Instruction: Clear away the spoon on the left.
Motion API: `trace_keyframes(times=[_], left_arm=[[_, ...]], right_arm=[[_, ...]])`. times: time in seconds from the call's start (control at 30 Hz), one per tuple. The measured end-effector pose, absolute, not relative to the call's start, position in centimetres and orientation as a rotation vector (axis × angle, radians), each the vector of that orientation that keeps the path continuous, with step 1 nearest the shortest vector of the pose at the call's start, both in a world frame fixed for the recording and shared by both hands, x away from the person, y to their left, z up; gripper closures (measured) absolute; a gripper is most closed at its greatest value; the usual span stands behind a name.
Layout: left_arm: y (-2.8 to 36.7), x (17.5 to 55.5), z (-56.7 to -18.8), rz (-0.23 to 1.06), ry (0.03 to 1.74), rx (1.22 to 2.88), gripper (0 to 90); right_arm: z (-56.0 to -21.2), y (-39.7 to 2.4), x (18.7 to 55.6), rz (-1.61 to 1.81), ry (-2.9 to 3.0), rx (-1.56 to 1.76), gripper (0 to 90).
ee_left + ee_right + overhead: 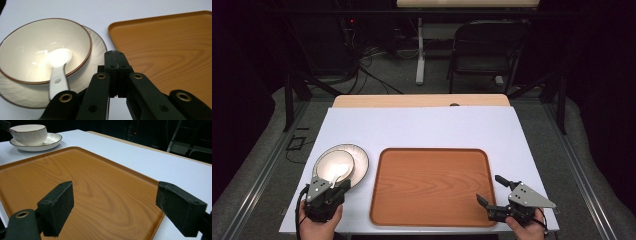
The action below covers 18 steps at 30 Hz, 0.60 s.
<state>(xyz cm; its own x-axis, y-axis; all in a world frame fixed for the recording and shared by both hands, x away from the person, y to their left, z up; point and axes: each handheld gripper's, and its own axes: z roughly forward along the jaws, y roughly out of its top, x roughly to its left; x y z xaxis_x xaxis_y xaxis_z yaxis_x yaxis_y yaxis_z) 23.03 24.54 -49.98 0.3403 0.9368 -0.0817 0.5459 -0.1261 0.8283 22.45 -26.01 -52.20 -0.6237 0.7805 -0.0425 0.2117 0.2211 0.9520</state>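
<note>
On the left side of the table (422,125), a white bowl (335,166) sits on a matching plate (360,165), with a white spoon (58,70) lying inside it, its scoop at the bottom and its handle leaning over the near rim. Just to the right lies a wooden tray (432,185), bare.

Left gripper (117,60): jaws pressed together with nothing between them, tips hovering above the near edge of the plate, just right of the spoon handle. In the high view it sits at the near rim of the bowl (334,187).

Right gripper (115,202): jaws wide apart, holding nothing, poised over the near right corner of the tray; the bowl and plate are well apart from it, beyond the tray's far left corner.

Step in hand, as judged from the layout: taking hold of the crockery, probably to move it onto the tray. The closed jaws have caught nothing, so a good grip calls for spreading them first, then lining them up across the spoon handle or the plate rim before pinching. If the plate is lifted with bowl and spoon stacked on it, it should stay level, since glazed ware slides easily and the leaning spoon could tip out. The right gripper is well placed to steady the tray.
</note>
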Motion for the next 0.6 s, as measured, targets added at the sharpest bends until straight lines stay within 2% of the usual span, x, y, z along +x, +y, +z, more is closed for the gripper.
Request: trace_keyframes(times=[0.6], left_arm=[[28.3,22.5,-50.3,0.680,1.431,1.755,90.0]], right_arm=[[-52.2,-26.0,22.5,1.409,1.978,0.914,14.3]])
